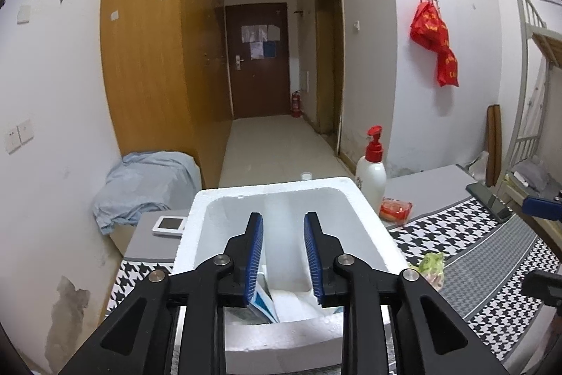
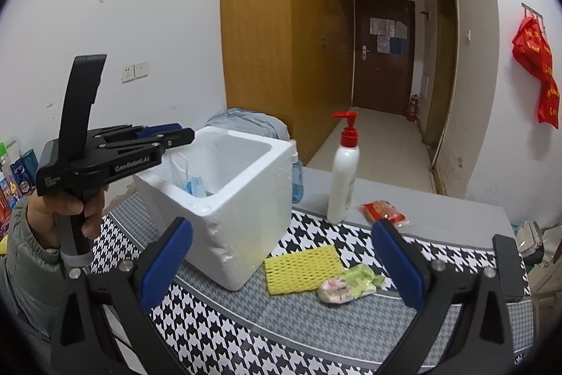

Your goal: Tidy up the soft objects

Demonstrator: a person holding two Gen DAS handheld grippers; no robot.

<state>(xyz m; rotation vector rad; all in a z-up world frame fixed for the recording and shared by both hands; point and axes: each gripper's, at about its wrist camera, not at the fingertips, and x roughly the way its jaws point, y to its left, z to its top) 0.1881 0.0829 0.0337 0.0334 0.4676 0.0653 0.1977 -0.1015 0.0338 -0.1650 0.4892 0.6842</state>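
The right tool (image 2: 281, 266) hangs wide open and empty above the bench (image 2: 246, 322), its blue pads framing a yellow sponge (image 2: 304, 269) and a green packet (image 2: 347, 282) lying side by side just beside the foam box (image 2: 246, 199). The left tool (image 1: 283, 241), jaws parted and holding nothing, hovers over the box's mouth, where blue-and-white packets (image 1: 263, 299) lie inside. A pump bottle (image 2: 342, 181) and a red packet (image 2: 383, 211) stand behind.

White foam box (image 2: 224, 199) at centre on black-and-white houndstooth cloth (image 2: 246, 333). Yellow mesh sponge (image 2: 302, 269) and pale green packet (image 2: 351, 282) lower centre of the right wrist view; white pump bottle (image 2: 342, 178) topped in red, red packet (image 2: 383, 211) to its right. Blue pads (image 1: 256, 255) on black gripper fingers.
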